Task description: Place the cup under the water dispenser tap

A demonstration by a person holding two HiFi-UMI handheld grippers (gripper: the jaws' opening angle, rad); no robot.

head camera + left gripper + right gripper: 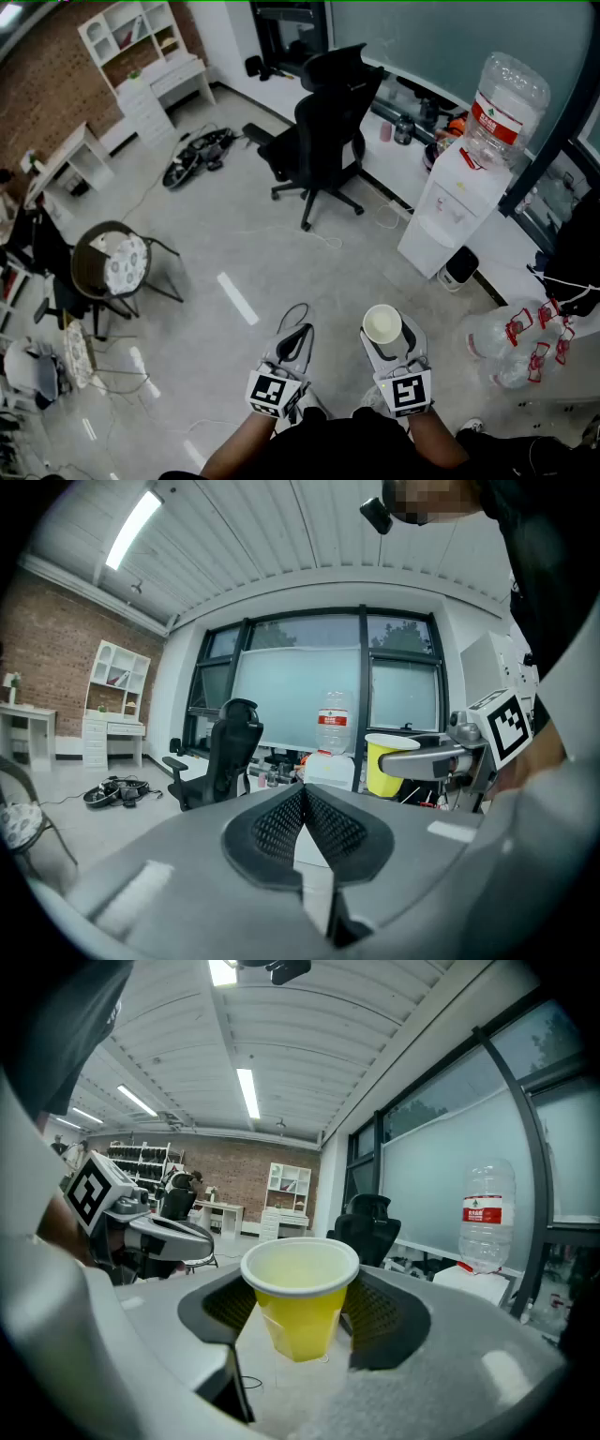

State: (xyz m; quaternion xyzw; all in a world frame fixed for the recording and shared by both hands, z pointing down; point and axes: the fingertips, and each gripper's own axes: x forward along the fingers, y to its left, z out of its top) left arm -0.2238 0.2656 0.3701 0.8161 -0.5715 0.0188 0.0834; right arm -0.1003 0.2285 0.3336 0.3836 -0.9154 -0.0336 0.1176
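A yellow paper cup (300, 1302) with a white rim stands upright between the pads of my right gripper (298, 1314), which is shut on it. From above, the cup (382, 323) shows its pale inside at the tip of that gripper (384, 339). My left gripper (293, 343) is shut with nothing in it, its black pads (272, 829) pressed together. The cup (391, 762) also appears at the right of the left gripper view. The white water dispenser (455, 206) with a clear bottle (503, 105) stands ahead to the right, well apart from both grippers.
A black office chair (323, 131) stands ahead on the grey floor. A round wire chair (112, 267) is at the left. Empty water bottles (520, 342) lie at the right by a small white device (459, 270). White shelves (141, 56) line the brick wall.
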